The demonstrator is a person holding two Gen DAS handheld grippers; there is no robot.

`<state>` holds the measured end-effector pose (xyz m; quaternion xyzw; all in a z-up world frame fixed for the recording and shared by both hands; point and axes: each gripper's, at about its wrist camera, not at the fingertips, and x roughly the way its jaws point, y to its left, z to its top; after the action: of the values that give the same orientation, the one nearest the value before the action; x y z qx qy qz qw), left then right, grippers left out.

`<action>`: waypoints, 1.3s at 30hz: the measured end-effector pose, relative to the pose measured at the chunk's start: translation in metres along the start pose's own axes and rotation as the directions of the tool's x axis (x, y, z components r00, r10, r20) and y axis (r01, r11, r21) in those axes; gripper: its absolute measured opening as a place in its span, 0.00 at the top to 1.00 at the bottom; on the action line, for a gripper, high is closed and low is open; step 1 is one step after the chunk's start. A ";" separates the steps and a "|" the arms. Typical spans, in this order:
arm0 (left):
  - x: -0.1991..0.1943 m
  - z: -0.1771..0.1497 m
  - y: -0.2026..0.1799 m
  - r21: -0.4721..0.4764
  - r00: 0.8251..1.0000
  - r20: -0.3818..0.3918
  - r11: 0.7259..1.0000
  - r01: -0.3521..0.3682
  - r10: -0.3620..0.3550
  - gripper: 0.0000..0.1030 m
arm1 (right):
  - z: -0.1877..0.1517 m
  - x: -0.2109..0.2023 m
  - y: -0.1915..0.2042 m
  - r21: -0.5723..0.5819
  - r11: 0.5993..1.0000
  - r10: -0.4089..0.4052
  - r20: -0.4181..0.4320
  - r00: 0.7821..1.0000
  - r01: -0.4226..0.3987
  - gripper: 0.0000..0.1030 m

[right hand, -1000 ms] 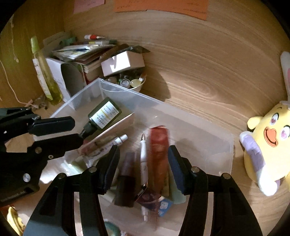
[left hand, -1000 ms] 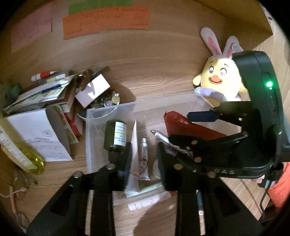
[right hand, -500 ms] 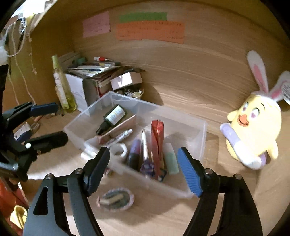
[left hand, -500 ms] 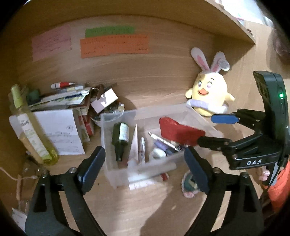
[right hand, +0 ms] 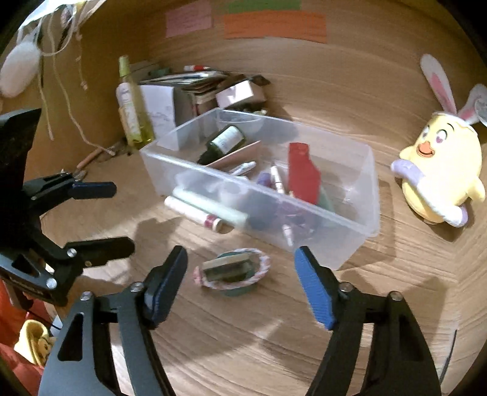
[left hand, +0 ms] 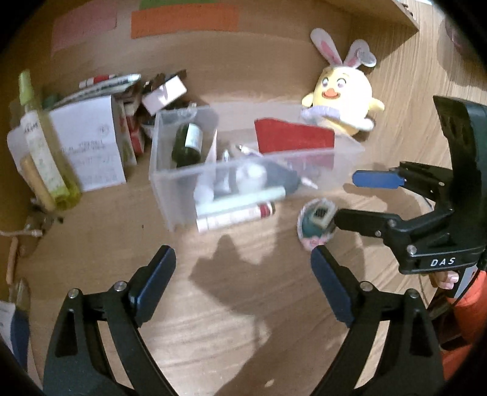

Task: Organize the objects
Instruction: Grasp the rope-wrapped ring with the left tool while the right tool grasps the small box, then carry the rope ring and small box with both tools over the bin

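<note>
A clear plastic bin [left hand: 170,182] [right hand: 359,225] sits on the wooden desk. It holds a dark green bottle [left hand: 187,144] [right hand: 223,143], a red packet [left hand: 292,137] [right hand: 303,173], pens and tubes. A white tube with a red band [left hand: 234,216] [right hand: 194,213] lies on the desk against the bin's near wall. A small crocheted dish [left hand: 316,219] [right hand: 232,271] holds a flat block. My left gripper [left hand: 243,280] is open and empty, back from the bin. My right gripper [right hand: 240,286] is open and empty, just above the dish.
A yellow bunny-eared plush [left hand: 341,94] [right hand: 441,170] stands right of the bin. A tall yellow bottle [left hand: 42,152] [right hand: 132,106], a white box [left hand: 88,143] and stacked papers [right hand: 194,82] crowd the left back corner. Coloured notes [right hand: 274,24] hang on the back wall.
Both grippers opened, let go of the green bottle and the red packet in the bin, and pulled back and up. The bin now lies farther off in both views.
</note>
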<state>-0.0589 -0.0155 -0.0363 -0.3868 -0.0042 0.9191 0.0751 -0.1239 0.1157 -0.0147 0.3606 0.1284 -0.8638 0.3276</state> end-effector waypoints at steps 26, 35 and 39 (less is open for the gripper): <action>0.058 0.007 -0.057 0.145 0.984 -0.150 0.982 0.120 -0.098 0.50 | 0.007 -0.020 -0.007 0.017 1.000 -0.026 0.044 0.999 0.026 0.78; 0.065 0.011 -0.061 0.148 0.980 -0.145 0.977 0.155 -0.134 0.81 | 0.007 -0.041 -0.027 0.074 0.997 -0.037 0.088 0.995 0.030 0.78; 0.054 0.014 -0.061 0.149 0.987 -0.110 0.980 0.135 -0.120 0.81 | 0.007 -0.048 -0.036 0.102 0.994 -0.042 0.105 0.994 0.031 0.78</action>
<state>-0.0976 0.0527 -0.0612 -0.4245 0.0467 0.8892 0.1640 -0.1266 0.1625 0.0234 0.3275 0.0739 -0.8930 0.2998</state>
